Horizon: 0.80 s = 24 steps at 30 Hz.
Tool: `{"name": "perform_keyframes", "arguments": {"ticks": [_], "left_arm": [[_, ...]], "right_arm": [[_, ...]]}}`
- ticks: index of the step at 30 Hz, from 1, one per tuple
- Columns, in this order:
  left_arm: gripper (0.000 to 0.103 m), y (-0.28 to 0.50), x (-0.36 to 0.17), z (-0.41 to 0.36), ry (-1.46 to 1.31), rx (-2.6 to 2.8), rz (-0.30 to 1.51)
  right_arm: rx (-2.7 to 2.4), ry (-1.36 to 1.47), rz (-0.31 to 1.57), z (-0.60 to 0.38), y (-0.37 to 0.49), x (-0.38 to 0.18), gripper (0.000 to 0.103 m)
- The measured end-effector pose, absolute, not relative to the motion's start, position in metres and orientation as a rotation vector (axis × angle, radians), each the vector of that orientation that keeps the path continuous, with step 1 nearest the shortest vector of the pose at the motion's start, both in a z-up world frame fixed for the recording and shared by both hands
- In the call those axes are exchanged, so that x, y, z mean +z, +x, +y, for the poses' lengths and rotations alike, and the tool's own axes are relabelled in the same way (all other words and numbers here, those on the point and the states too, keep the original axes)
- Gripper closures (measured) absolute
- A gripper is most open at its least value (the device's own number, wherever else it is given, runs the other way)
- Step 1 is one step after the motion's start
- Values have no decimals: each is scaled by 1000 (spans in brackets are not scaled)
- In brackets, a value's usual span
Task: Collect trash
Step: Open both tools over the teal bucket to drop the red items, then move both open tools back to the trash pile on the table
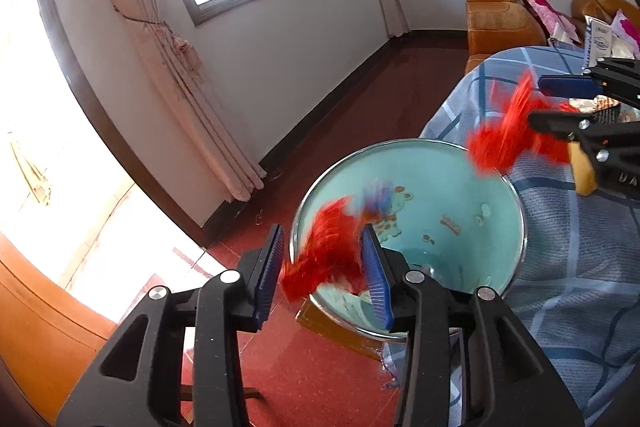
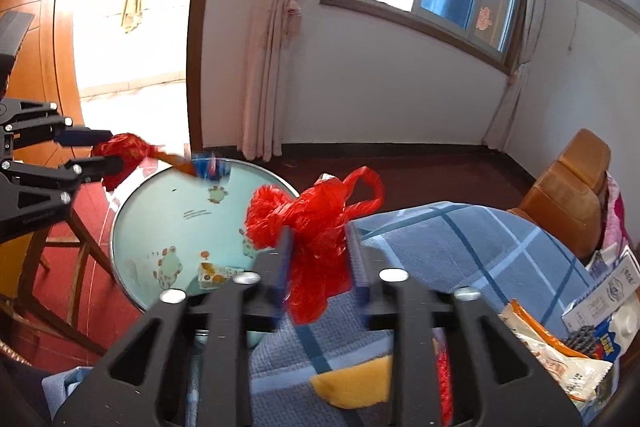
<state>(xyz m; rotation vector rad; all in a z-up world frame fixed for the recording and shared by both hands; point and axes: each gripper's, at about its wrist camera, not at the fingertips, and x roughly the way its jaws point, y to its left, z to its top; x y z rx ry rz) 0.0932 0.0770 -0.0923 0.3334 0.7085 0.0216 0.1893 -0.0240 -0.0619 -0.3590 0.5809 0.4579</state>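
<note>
A teal enamel basin (image 1: 472, 183) with cartoon prints stands on a wooden stool beside the cloth-covered table. My left gripper (image 1: 324, 269) hovers over its near rim, jaws apart, with a blurred red plastic bag (image 1: 324, 255) loose between the blue pads. A blurred blue and orange wrapper (image 1: 376, 197) hangs in the air just past it. In the right wrist view, my right gripper (image 2: 320, 265) is over the table edge by the basin (image 2: 160, 211), also open. A second crumpled red bag (image 2: 312, 223) sits between its fingers without being pinched.
A blue plaid cloth (image 2: 460, 239) covers the table. Snack wrappers (image 2: 552, 347) and a carton (image 2: 600, 291) lie at its right end, a yellow piece (image 2: 352, 387) near me. An orange sofa (image 1: 496, 15) stands behind. A small wrapper (image 2: 216, 275) lies in the basin.
</note>
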Motion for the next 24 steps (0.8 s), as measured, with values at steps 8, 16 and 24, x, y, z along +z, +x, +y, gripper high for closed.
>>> {"name": "perform_keyframes", "arguments": {"ticks": [8, 16, 24], "left_arm": [[51, 90, -93, 72, 319, 4, 695], [51, 82, -102, 44, 305, -75, 714], [50, 72, -108, -25, 346, -218, 715]], "right_arm": [[432, -344, 587, -28, 185, -61, 52], [248, -248, 554, -107, 133, -40, 42], [-63, -103, 586, -235, 74, -45, 38]]}}
